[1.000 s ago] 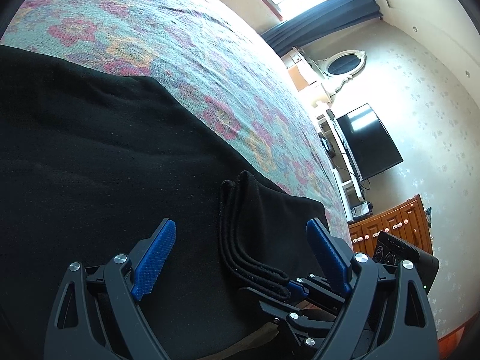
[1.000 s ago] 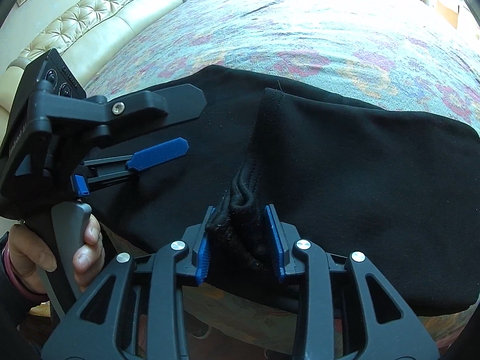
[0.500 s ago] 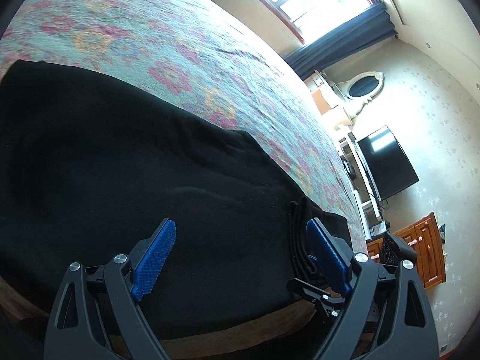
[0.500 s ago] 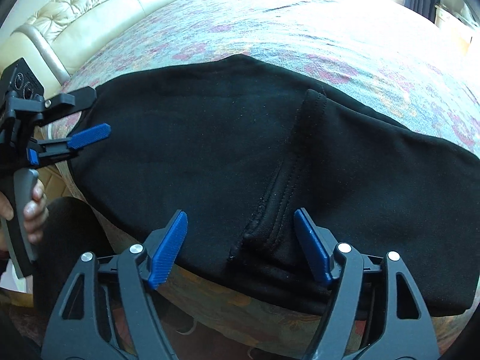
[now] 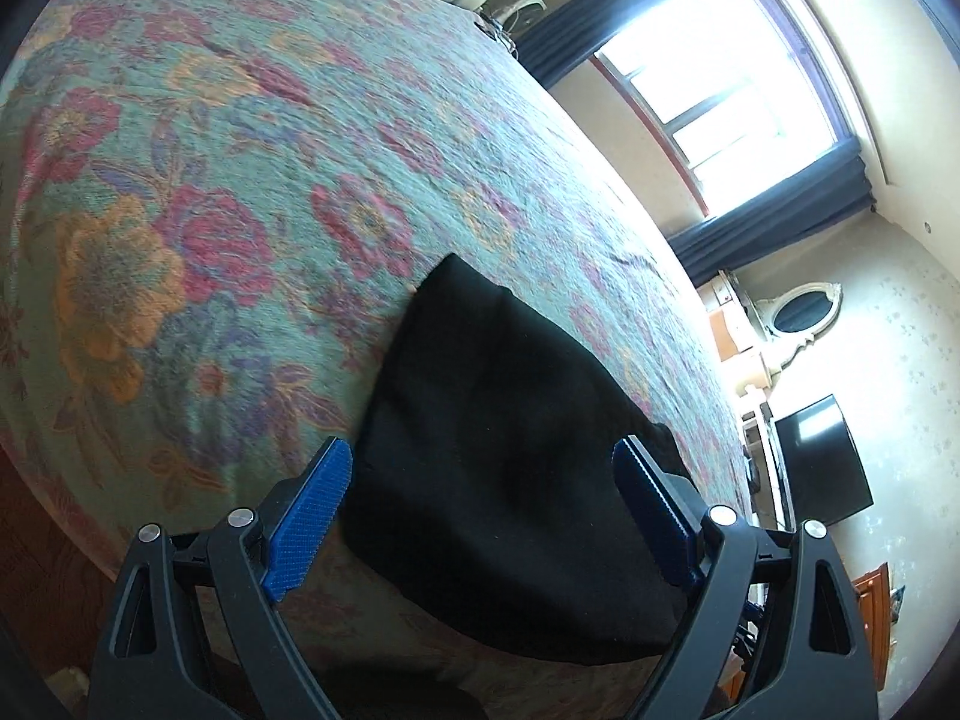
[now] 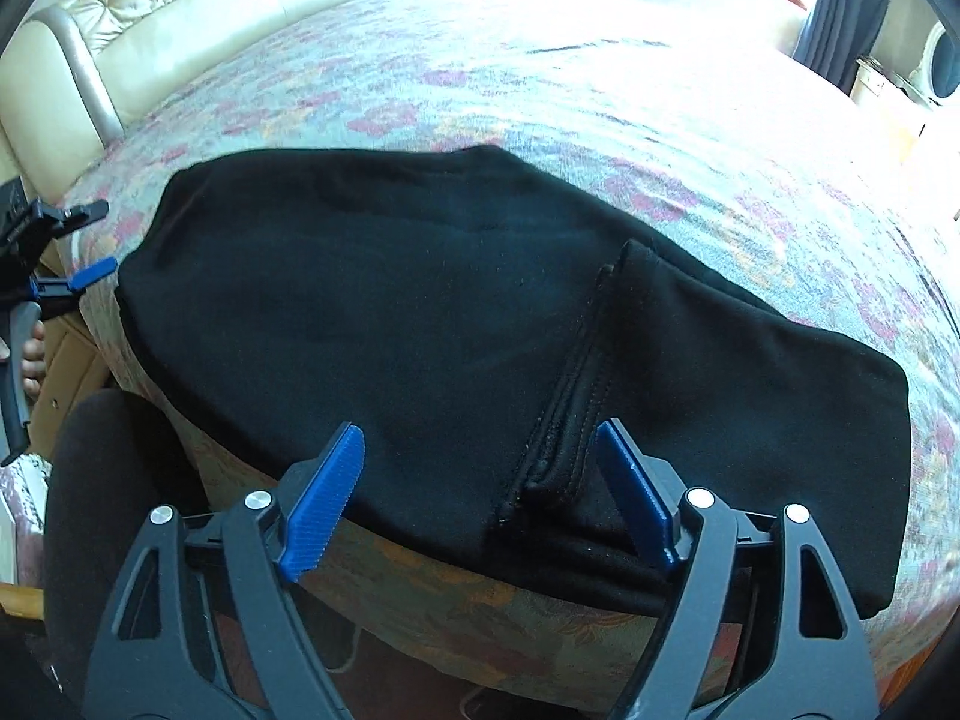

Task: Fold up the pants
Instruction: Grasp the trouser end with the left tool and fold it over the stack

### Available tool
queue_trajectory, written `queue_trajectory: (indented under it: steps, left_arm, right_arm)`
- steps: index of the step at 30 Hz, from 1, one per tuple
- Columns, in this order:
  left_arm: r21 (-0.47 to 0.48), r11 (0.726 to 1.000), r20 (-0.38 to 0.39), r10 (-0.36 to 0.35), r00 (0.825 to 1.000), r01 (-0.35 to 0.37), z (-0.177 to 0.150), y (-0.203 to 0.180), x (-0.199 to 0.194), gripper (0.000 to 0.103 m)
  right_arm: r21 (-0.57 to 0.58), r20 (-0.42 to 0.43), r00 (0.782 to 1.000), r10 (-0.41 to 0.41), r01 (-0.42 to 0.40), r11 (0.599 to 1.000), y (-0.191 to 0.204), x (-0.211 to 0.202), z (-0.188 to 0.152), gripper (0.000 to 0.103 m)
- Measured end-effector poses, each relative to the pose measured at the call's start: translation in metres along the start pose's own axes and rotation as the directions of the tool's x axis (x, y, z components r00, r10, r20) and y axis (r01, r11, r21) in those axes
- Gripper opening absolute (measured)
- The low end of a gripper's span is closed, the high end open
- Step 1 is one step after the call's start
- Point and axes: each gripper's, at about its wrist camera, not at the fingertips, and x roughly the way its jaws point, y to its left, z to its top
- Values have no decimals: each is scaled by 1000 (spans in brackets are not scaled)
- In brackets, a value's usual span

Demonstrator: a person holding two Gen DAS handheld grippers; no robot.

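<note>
Right tool (image 6: pixel 477 498) tilts steeply down, its jaws widening and gripping nothing, astride the stitched hem of the black pants (image 6: pixel 420 312). Folded, they lie lengthwise along the bed's (image 6: pixel 600 90) near edge. Left tool (image 5: pixel 480 516), wide open and empty, hovers over their left end, with bare bedspread beyond.

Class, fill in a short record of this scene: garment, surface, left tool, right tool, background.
garment: black pants, folded over, lying flat, stitched hem on top
surface: bed with floral bedspread
left tool: open, empty, at the pants' end
right tool: jaws opening, hem between them, not gripped
background: window, dark curtains, television
</note>
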Motion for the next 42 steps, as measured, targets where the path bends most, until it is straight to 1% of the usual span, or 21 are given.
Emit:
queue_trajectory:
  steps: [2,3,5,8,10,11,14,16,19,21,25,26,27,28,31,32,33,34,35,37,42]
  left_arm:
    - [-35,999,0,-33,999,33,6,13,-2,88]
    - [-48,998,-22,-45,999,44,8,19,0,88]
    - [-54,997,-87,-61,994,57,16,27,11,88]
    - [8,997,-195,-70,978,73,26,27,30,88]
    - [57,994,-259,-76,963,94,33,22,41,88]
    - [72,991,-295,-90,951,116,36,20,47,88]
    - [63,984,-379,-130,916,166,42,17,59,90]
    - [46,973,-448,-181,875,224,41,10,69,90]
    - [65,963,-524,-191,830,263,38,-1,82,90]
    - [44,952,-563,-228,794,304,39,-5,89,90]
    - [-45,912,-624,-345,702,408,44,-4,97,90]
    - [-36,904,-641,-347,685,425,45,-7,99,90]
    - [-10,901,-659,-332,676,433,44,-11,102,90]
    - [24,902,-672,-304,675,431,41,-15,104,90]
    - [104,902,-675,-245,696,419,36,-31,110,90]
    - [125,901,-673,-230,703,415,34,-34,111,85]
    - [153,903,-666,-205,717,401,32,-34,110,66]
    - [173,911,-657,-176,733,374,31,-28,110,54]
    - [178,924,-652,-146,744,337,30,-24,114,24]
    - [129,935,-647,-173,742,330,29,-11,114,21]
    - [162,930,-611,-167,774,329,29,-24,104,17]
  right_arm:
    - [13,30,999,10,-10,1000,0,-11,3,80]
    - [28,44,999,21,-22,999,-1,-15,4,80]
    - [63,60,996,59,-63,996,-1,-19,11,80]
    - [124,59,992,114,-121,985,-5,-20,12,80]
    - [156,44,989,140,-145,977,-6,-17,10,80]
    - [172,36,988,153,-157,973,-7,-15,9,80]
    - [225,5,981,193,-189,956,-9,-8,-1,80]
    - [271,-7,973,232,-222,937,-11,0,-6,80]
    - [322,-20,963,268,-248,914,-11,12,-10,80]
    - [335,-19,960,280,-258,906,-11,15,-11,80]
    - [344,-34,951,308,-278,897,-7,20,-12,80]
    - [342,-38,951,307,-276,898,-5,21,-12,80]
    - [340,-42,952,304,-272,900,-4,22,-12,80]
    - [340,-44,952,304,-272,900,-3,23,-12,80]
    - [349,-44,951,306,-272,897,-3,26,-11,80]
    - [351,-43,951,306,-273,896,-2,26,-10,80]
    - [351,-42,951,307,-274,895,-1,27,-10,80]
    - [350,-44,950,308,-274,896,-1,27,-10,80]
    - [348,-44,950,308,-274,896,0,27,-11,80]
    - [346,-44,950,310,-277,896,1,26,-13,81]
    - [352,-36,947,319,-287,891,-4,24,-13,81]
